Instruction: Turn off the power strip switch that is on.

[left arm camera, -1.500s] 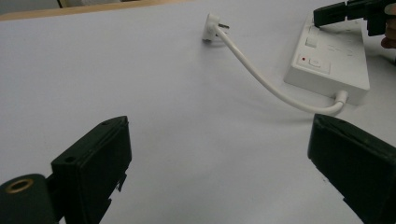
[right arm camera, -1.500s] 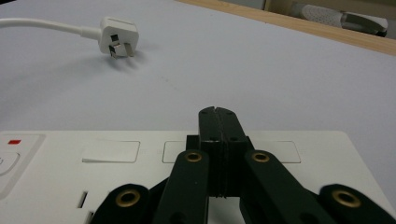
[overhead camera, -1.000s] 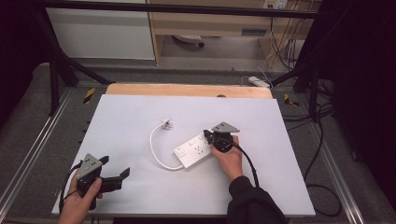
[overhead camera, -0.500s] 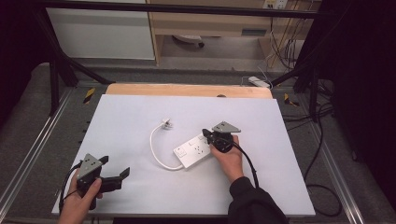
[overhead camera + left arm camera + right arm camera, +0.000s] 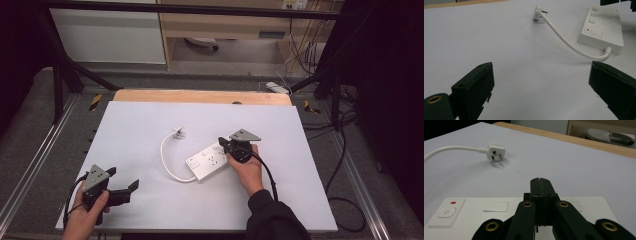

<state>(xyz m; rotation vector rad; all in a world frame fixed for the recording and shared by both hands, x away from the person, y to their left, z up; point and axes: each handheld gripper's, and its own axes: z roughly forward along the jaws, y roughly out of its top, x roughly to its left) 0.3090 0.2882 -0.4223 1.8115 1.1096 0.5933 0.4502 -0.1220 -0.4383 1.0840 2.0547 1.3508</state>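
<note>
Nothing has shifted since the earlier frame: my right claw (image 5: 540, 181), jaws closed together, rests over the power strip (image 5: 212, 161) mid-table, possibly pressing it, while my left claw (image 5: 131, 189) waits open, well apart.

Behind the white surface (image 5: 150, 125) runs a wooden strip (image 5: 200, 96), and beyond that strip stand a pale cabinet (image 5: 110, 35) and dangling cables (image 5: 305, 55).
</note>
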